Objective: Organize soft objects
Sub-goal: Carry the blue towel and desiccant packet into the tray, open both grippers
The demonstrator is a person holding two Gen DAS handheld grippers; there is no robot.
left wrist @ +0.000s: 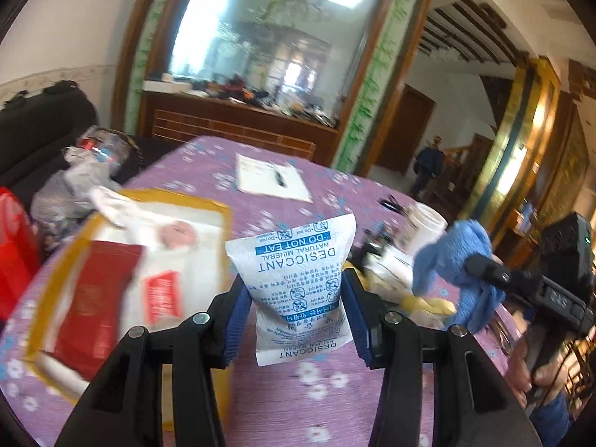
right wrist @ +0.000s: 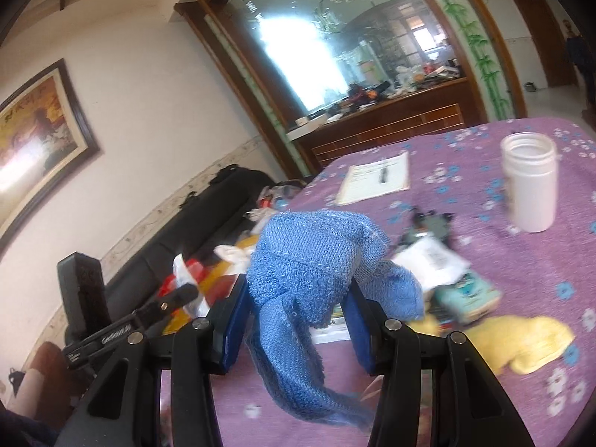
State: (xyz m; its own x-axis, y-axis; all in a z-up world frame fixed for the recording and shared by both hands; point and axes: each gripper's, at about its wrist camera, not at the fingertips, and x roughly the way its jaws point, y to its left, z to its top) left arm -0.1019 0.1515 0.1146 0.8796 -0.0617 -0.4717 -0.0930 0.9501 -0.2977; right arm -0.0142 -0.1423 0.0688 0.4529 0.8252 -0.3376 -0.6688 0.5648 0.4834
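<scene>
Purple floral worktop (left wrist: 208,171) filling lower half of both views, big wood-framed mirror (left wrist: 268,37) behind it, dark sofa (right wrist: 208,216) at left edge. Left gripper (left wrist: 294,294) clamped on white desiccant packet (left wrist: 298,283), packet upright between blue pads (left wrist: 238,313), print upside down, held above worktop at centre frame. Left of it, yellow-rimmed box (left wrist: 219,223) on worktop, holding red booklet (left wrist: 93,298) and white items, blurred. White paper with pen (left wrist: 272,178) at upper centre. White jar (left wrist: 424,227) right of centre, small dark clutter just beside it. Right gripper (left wrist: 484,272) visible at right edge of left view, shut on blue towel (left wrist: 462,260). Right wrist view: right gripper (right wrist: 298,305) pinching blue towel (right wrist: 313,260), cloth bunched above pads (right wrist: 231,331) and hanging down in a tail toward lower centre. Yellow cloth (right wrist: 521,339) lying on worktop at lower right. Teal packet (right wrist: 465,294) and white packet (right wrist: 432,257) just right of towel, touching or overlapping, can't tell which. White jar (right wrist: 529,186) upright, lid off, upper right. Left gripper (right wrist: 149,316) seen side-on at lower left of right view. Framed painting (right wrist: 37,123) on wall, upper left.
</scene>
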